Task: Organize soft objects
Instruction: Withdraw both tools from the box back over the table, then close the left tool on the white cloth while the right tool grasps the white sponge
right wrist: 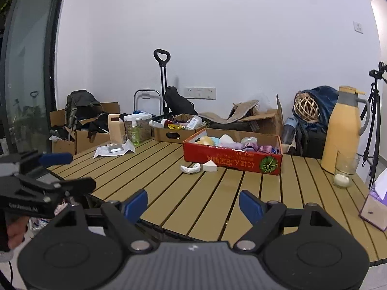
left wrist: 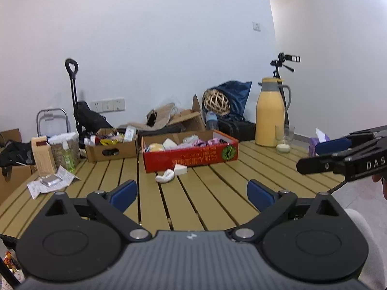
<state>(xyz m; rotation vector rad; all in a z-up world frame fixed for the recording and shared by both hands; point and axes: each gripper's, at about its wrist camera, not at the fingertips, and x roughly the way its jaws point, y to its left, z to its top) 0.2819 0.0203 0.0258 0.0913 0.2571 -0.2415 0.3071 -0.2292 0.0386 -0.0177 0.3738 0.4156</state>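
left gripper (left wrist: 192,193): jaws spread wide, nothing between the blue pads, low centre of the left wrist view over the slatted table (left wrist: 217,193). right gripper (right wrist: 193,204): jaws also wide and empty, low centre of the right wrist view, near the table's front edge.

red box (left wrist: 191,155) sits mid-frame, holding soft items in pastel colours, yellowish, white, pink and purple. two soft pieces lie loose on the slats just in front of the box: a white curled cloth (left wrist: 165,177) and, just right of it, a white wedge sponge (left wrist: 181,169).

cardboard box (left wrist: 111,148) of mixed items left of the red one. yellow jug (left wrist: 270,113) at right, glass (left wrist: 284,139) beside it.
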